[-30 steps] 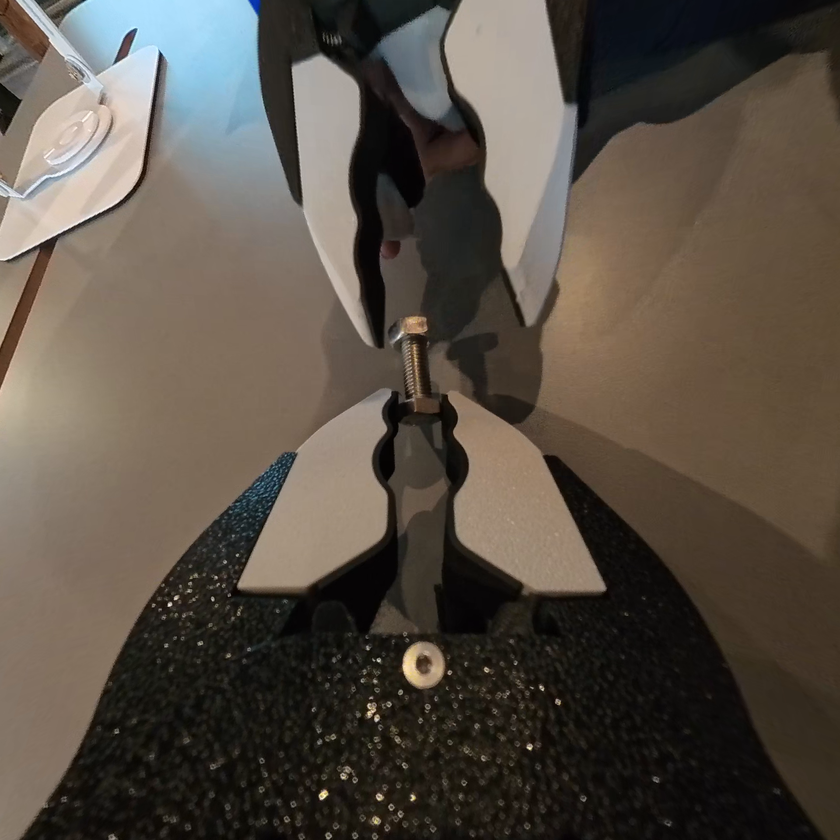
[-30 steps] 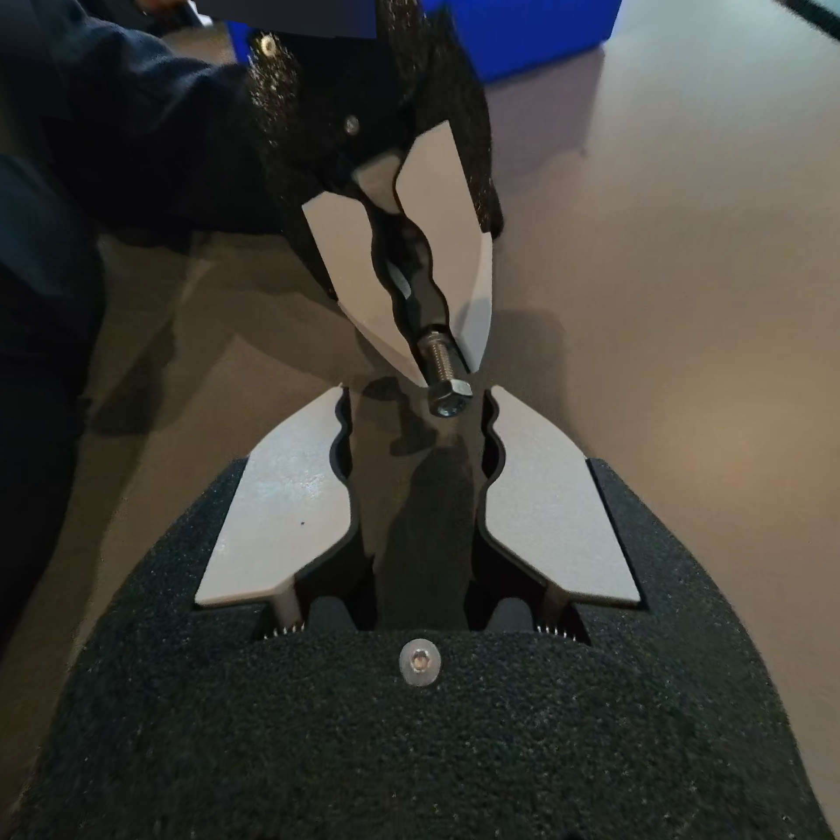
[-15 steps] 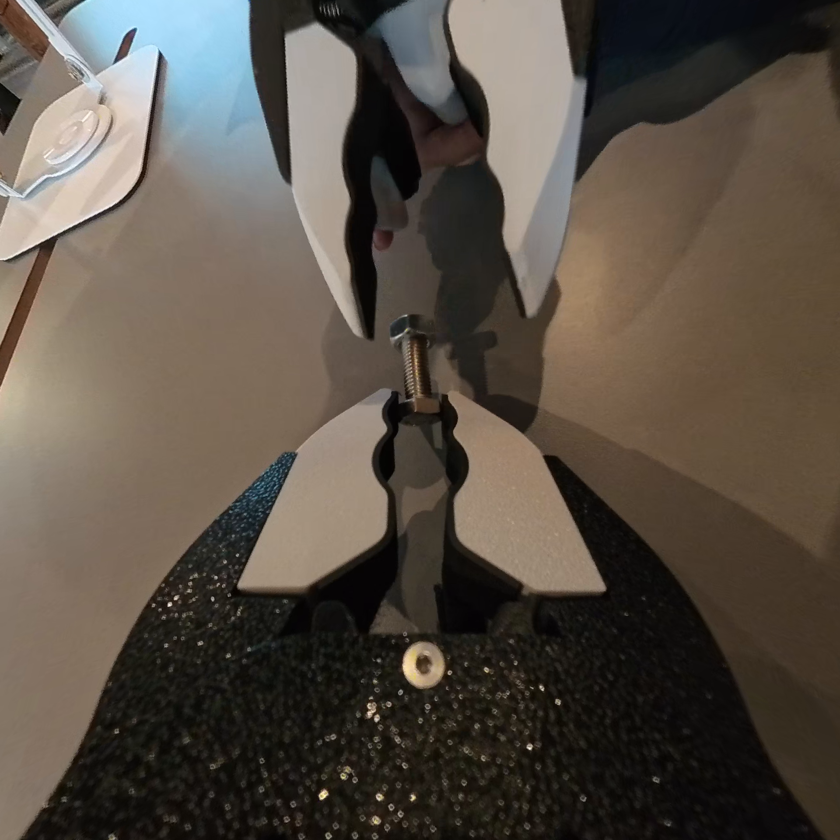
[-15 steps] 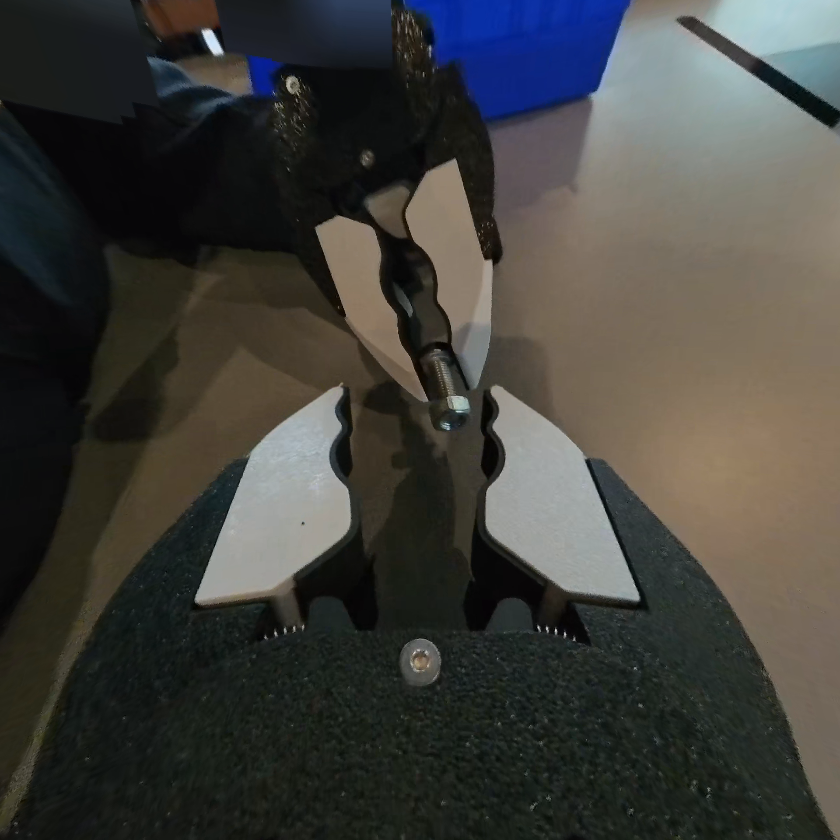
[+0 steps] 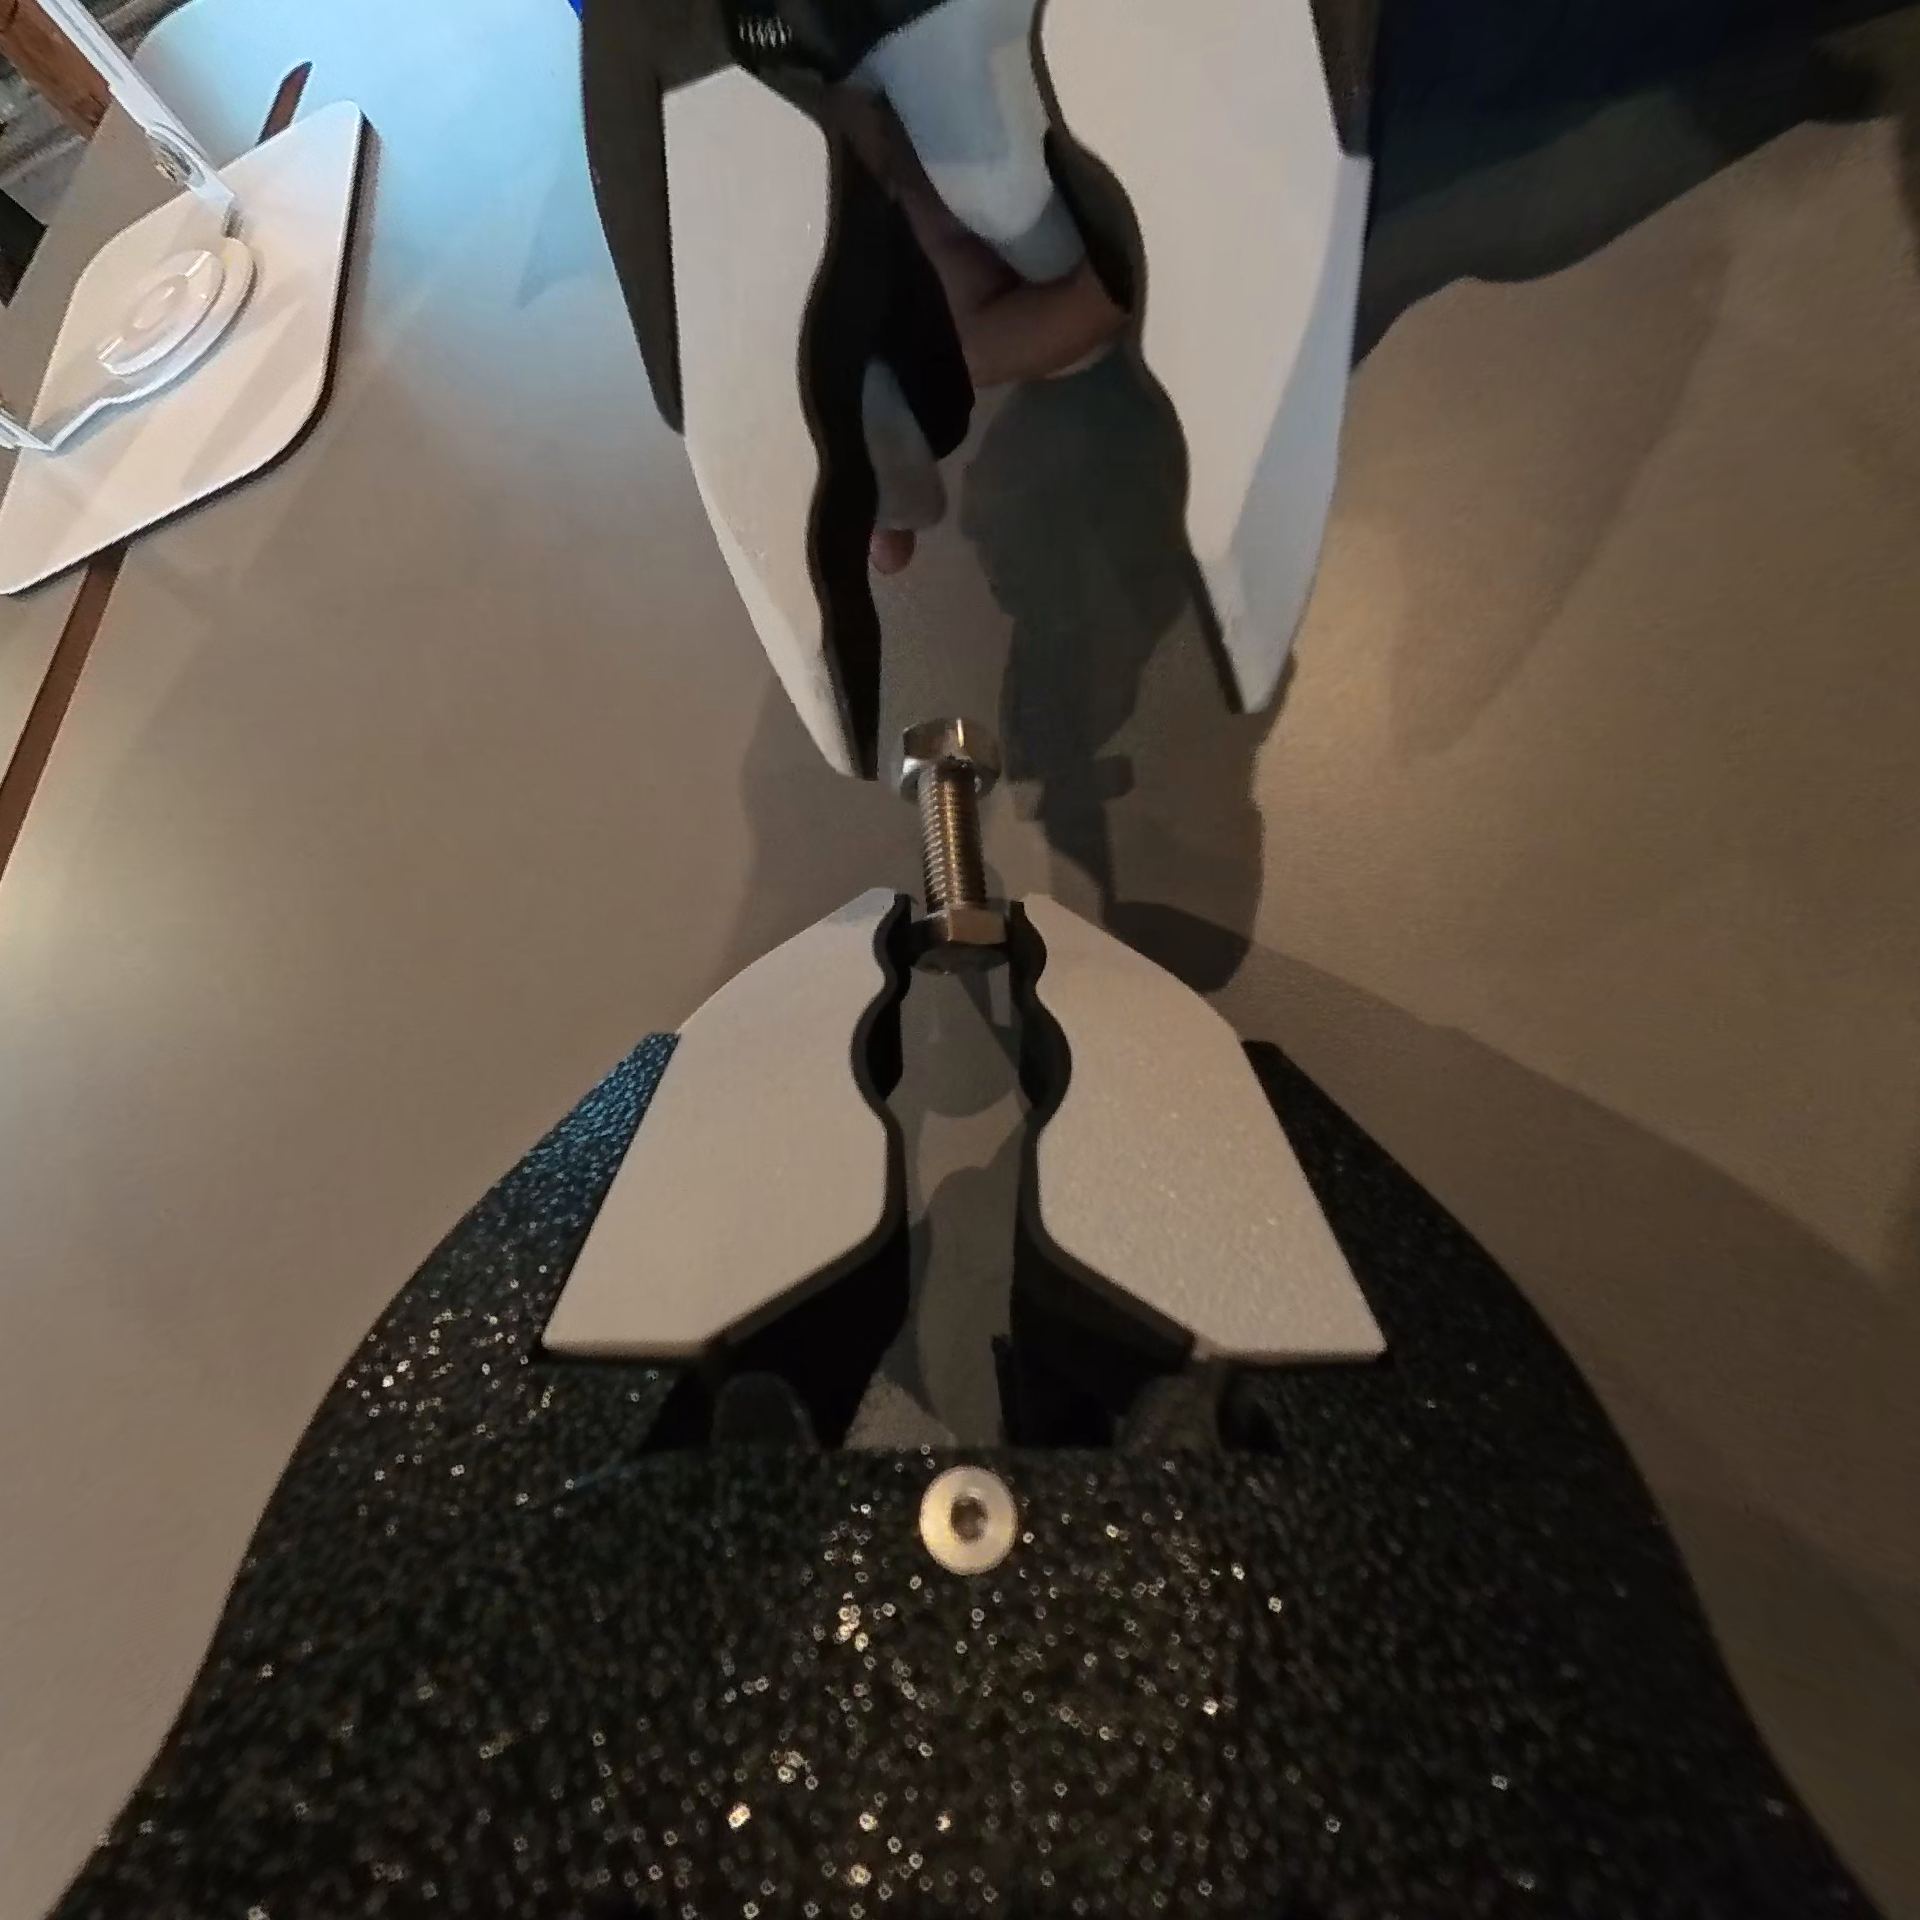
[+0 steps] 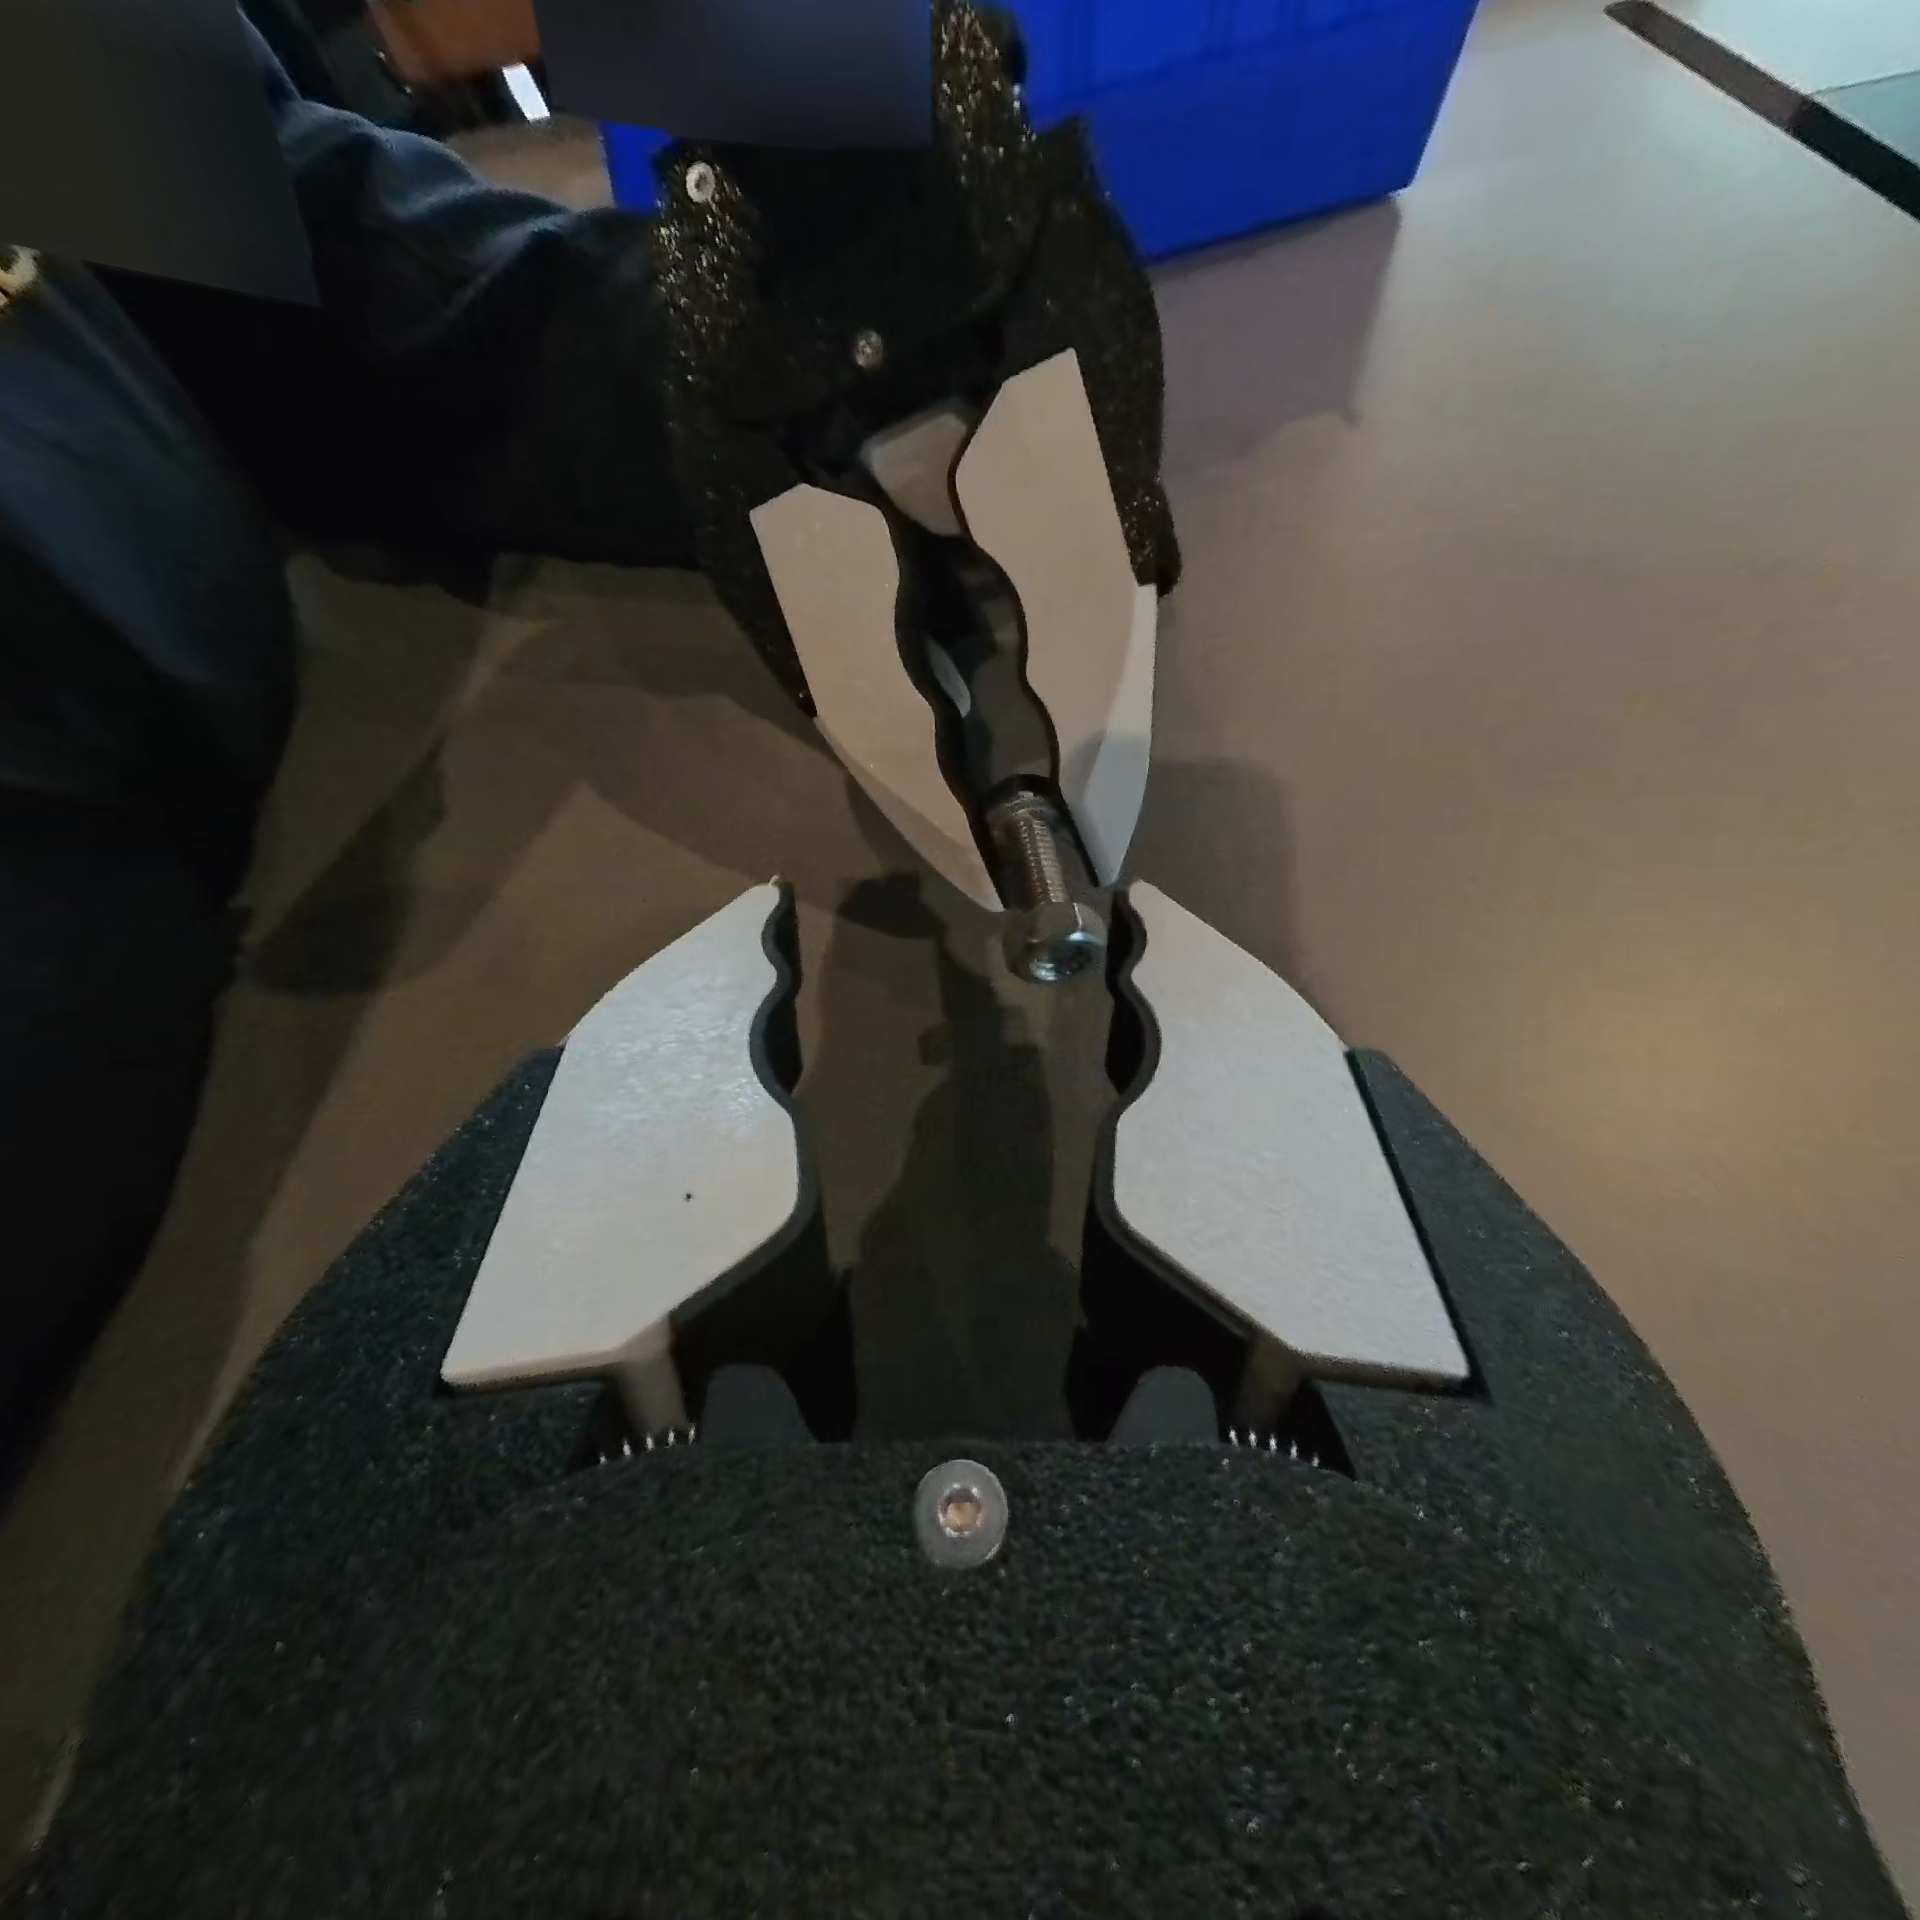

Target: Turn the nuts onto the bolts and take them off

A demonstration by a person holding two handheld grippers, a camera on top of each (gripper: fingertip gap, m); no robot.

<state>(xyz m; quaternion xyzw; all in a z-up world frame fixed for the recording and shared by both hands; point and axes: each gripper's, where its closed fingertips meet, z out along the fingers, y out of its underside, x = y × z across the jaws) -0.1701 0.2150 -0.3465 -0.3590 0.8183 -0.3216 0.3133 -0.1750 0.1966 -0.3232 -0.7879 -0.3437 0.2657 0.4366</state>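
A steel bolt (image 5: 951,831) is held above the tan table. My left gripper (image 5: 958,909) is shut on its hex head (image 5: 961,930), and the threaded shank points away from it. A hex nut (image 5: 940,753) sits on the far end of the shank. In the right wrist view the nut (image 6: 1055,940) faces me with its hole showing, and the left gripper (image 6: 1049,883) holds the bolt (image 6: 1034,857) behind it. My right gripper (image 6: 956,894) is open. The nut lies between its fingertips, close to the right finger (image 6: 1226,1143). The right gripper also shows in the left wrist view (image 5: 1055,727).
A white flat stand base (image 5: 177,343) lies on the table at the far left. A blue bin (image 6: 1247,104) stands at the back of the table (image 6: 1558,727). A person's dark sleeve (image 6: 416,364) reaches in from the left behind the left gripper. My two grippers' fingertips are within a few centimetres of each other.
The right gripper stays open and has shifted slightly, so the nut now sits nearer its right finger. The left gripper still holds the bolt steady.
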